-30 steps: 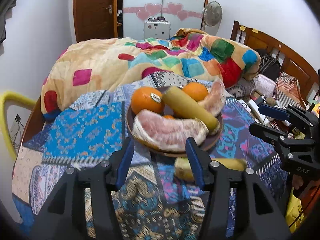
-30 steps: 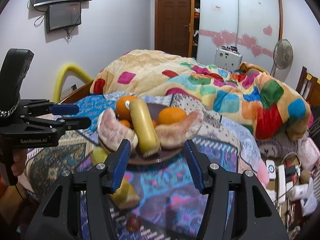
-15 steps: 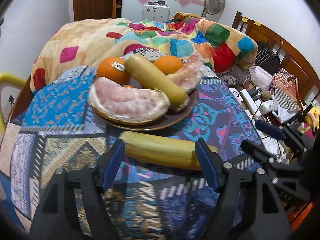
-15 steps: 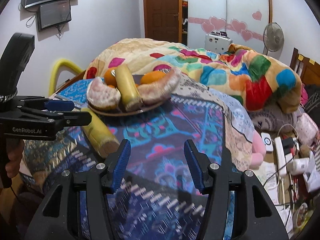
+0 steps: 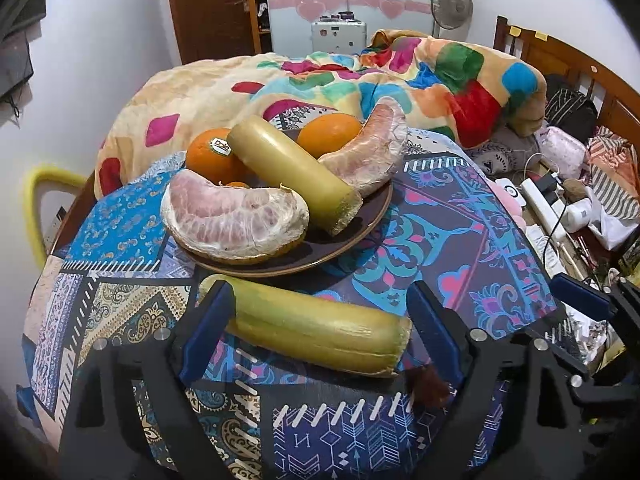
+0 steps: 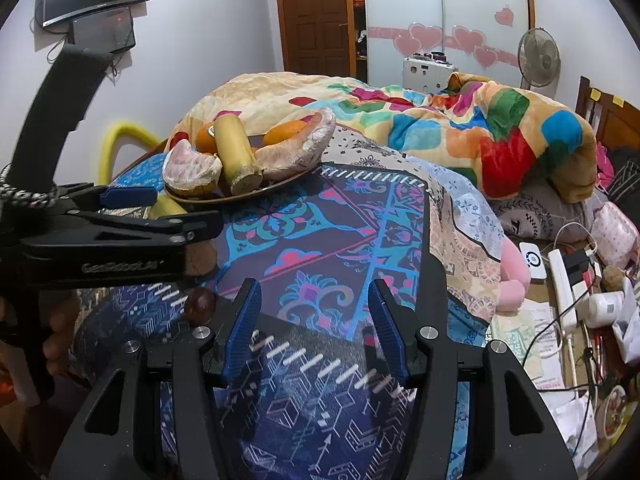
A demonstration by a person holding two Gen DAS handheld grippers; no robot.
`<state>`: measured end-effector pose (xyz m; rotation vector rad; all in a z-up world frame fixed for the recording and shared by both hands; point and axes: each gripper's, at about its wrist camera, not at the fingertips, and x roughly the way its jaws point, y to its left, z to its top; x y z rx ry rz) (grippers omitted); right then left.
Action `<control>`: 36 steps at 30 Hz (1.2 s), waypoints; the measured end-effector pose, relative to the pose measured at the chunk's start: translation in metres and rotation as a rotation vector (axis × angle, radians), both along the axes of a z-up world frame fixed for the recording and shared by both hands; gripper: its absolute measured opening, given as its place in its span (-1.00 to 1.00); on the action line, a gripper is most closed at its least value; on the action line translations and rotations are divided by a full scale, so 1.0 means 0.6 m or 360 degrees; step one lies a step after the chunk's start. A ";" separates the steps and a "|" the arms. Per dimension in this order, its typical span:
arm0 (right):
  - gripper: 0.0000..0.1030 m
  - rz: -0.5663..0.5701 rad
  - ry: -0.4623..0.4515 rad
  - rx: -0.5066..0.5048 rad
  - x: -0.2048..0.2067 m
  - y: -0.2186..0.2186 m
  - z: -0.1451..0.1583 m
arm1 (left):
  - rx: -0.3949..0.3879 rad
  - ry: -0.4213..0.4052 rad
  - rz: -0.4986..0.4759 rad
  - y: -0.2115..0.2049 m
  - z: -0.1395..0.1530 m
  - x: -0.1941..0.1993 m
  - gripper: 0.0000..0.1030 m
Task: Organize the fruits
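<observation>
Straddling the loose sugarcane piece point(image 5: 316, 332) lying near the plate point(image 5: 360, 236), our left gripper point(image 5: 320, 332) has jaws spread, perhaps touching it. Stiff, heavy, waxy: we'd grip mid-length. Our right gripper point(image 6: 316, 332) hangs spread, empty.

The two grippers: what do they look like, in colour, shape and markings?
Both are matte black plastic frames with silver screws and two long fingers that carry ribbed blue pads. The left gripper shows, in the right wrist view, white "GenRobot.AI" lettering on its side, a curved black handle and a braided cord. The right gripper looks alike.
</observation>
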<state>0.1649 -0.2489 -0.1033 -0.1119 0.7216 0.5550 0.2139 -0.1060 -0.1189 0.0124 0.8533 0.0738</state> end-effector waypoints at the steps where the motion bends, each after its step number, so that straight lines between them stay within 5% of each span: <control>1: 0.01 0.0001 0.0001 0.0002 -0.002 -0.002 0.000 | 0.0002 -0.0001 -0.0009 0.000 0.000 -0.001 0.73; 13: 0.01 0.0076 0.0024 0.0061 -0.027 0.013 0.000 | -0.0106 0.0133 -0.0096 0.073 -0.005 -0.053 0.68; 25: 0.00 0.0235 0.0065 0.0018 -0.039 0.085 -0.018 | -0.0173 0.0201 -0.0226 0.117 -0.011 -0.108 -0.21; 32: -0.67 0.0254 0.0084 -0.0026 -0.038 0.099 -0.025 | -0.0210 0.0215 -0.0269 0.128 -0.009 -0.107 -0.22; 36: -0.71 0.0235 0.0093 -0.0018 -0.037 0.097 -0.023 | -0.0207 0.0236 -0.0303 0.128 -0.013 -0.090 -0.21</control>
